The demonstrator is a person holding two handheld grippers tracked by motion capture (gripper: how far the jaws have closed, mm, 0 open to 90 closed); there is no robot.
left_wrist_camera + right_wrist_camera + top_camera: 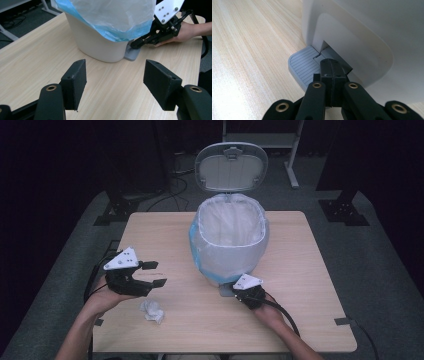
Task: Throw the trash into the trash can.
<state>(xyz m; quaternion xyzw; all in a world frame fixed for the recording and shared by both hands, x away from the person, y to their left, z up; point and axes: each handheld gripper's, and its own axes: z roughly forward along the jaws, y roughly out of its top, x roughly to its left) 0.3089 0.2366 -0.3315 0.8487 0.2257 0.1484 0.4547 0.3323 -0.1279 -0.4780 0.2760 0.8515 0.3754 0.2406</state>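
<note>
hovering over the desk (300, 270), the left gripper (154, 274) has its jaws spread wide with nothing between them, and it points toward the bin (230, 240). the crumpled tissue (152, 311) lies just behind and a little to the right of this gripper, on the person's side of it and below its body, close but not touching. so the jaws face away from the wad; in the left gripper view they frame bare wood and the bin's white base (100, 47) ahead. judging by this, the gripper must draw back and tip down before it can close on the tissue. the wad is a rough ball with no clear long axis, so any approach angle should serve.

farther right, the bin stands lined with a plastic bag (220, 260), its lid (231, 167) raised upright behind the mouth. the right gripper (234, 291) is fully closed on nothing, its joined tips pressed down on the grey pedal (304, 65) at the foot of the bin, which seems to be holding the lid up. the tissue is well apart from this gripper, off to its left, so the left hand (102, 300) is much the nearer one for the pickup.
</note>
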